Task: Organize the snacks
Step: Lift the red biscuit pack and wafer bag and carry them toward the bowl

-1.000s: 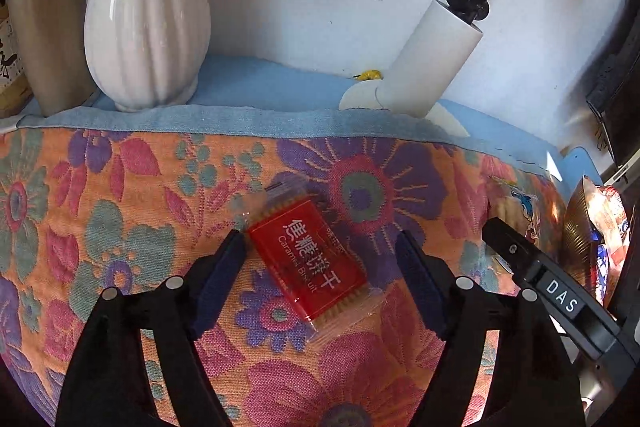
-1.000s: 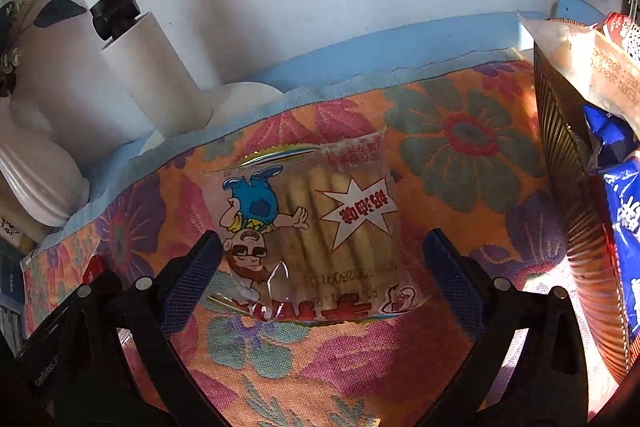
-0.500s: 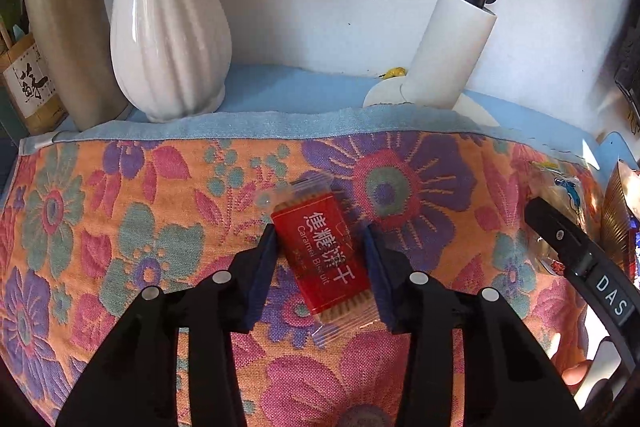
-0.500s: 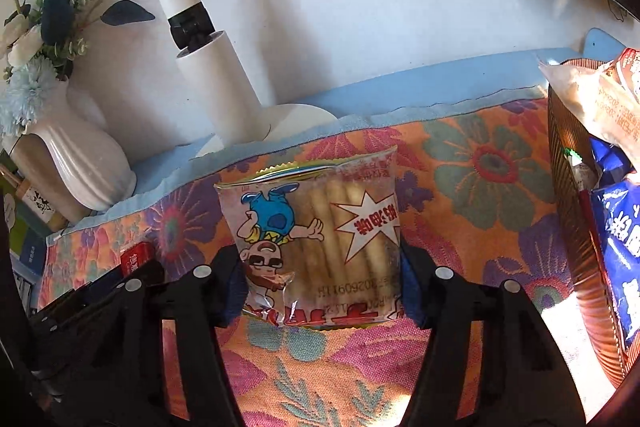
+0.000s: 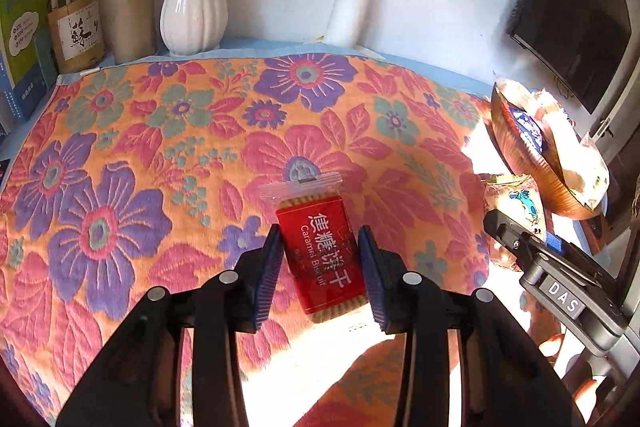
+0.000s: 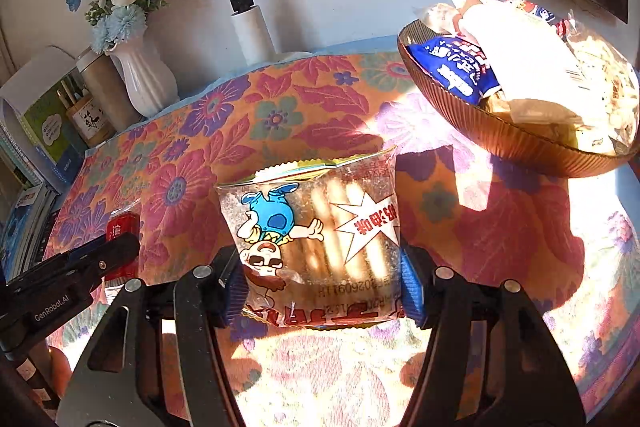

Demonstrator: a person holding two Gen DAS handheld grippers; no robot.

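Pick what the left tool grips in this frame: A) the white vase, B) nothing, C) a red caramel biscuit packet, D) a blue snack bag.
C: in the left wrist view the left tool is shut on the red caramel biscuit packet, both pads pressing its sides.

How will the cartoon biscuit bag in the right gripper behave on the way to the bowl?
The cartoon biscuit bag looks light, with crinkly film and a floppy top seam. The right gripper pinches its sides; the biscuit sticks inside could crack if squeezed harder.

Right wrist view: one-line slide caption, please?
Right gripper clamps cartoon-printed snack bag above floral cloth, snack-filled bowl nearby.
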